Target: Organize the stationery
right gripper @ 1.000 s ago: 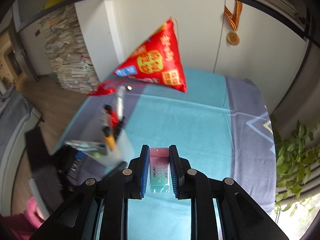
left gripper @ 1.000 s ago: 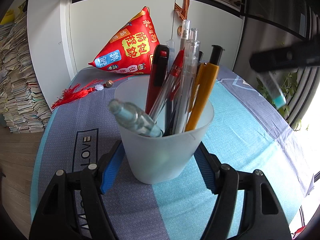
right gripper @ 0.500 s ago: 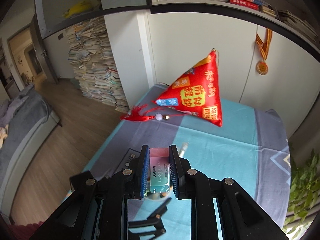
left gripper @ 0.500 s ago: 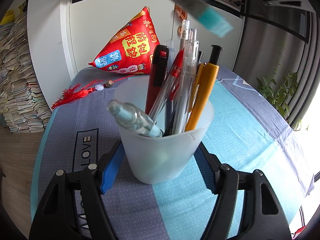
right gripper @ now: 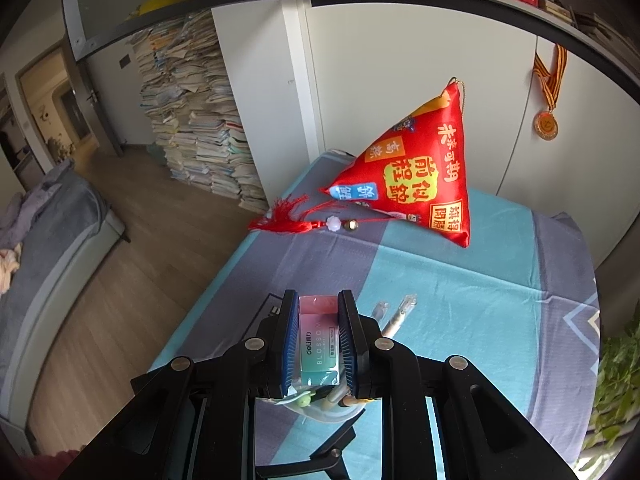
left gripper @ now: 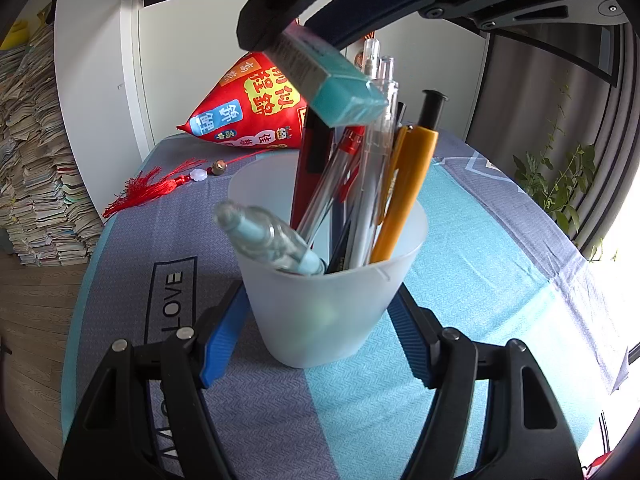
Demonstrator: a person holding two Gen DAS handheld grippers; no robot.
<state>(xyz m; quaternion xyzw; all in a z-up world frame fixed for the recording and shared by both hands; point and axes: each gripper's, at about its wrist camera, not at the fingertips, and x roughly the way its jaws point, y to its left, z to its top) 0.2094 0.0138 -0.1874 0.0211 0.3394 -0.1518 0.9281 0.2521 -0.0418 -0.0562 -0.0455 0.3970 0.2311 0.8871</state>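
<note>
A frosted plastic cup [left gripper: 324,304] full of several pens stands on the table between the fingers of my left gripper [left gripper: 320,320], whose blue pads press its sides. My right gripper [right gripper: 319,340] is shut on a pink-and-teal eraser [right gripper: 319,344]. In the left wrist view the right gripper [left gripper: 320,64] comes in from the top and holds the eraser [left gripper: 332,80] tilted just above the pen tops. In the right wrist view the cup rim and pen ends [right gripper: 324,400] show right under the eraser.
A red triangular pouch [right gripper: 416,176] with a red tassel [right gripper: 288,216] lies at the far end of the blue and grey tablecloth [right gripper: 480,280]. White cabinet doors stand behind it. Stacks of paper [right gripper: 192,120] stand on the floor to the left.
My right gripper has carried the eraser from the right side, up and over, to just above the cup's pens. The left gripper and cup have stayed still.
</note>
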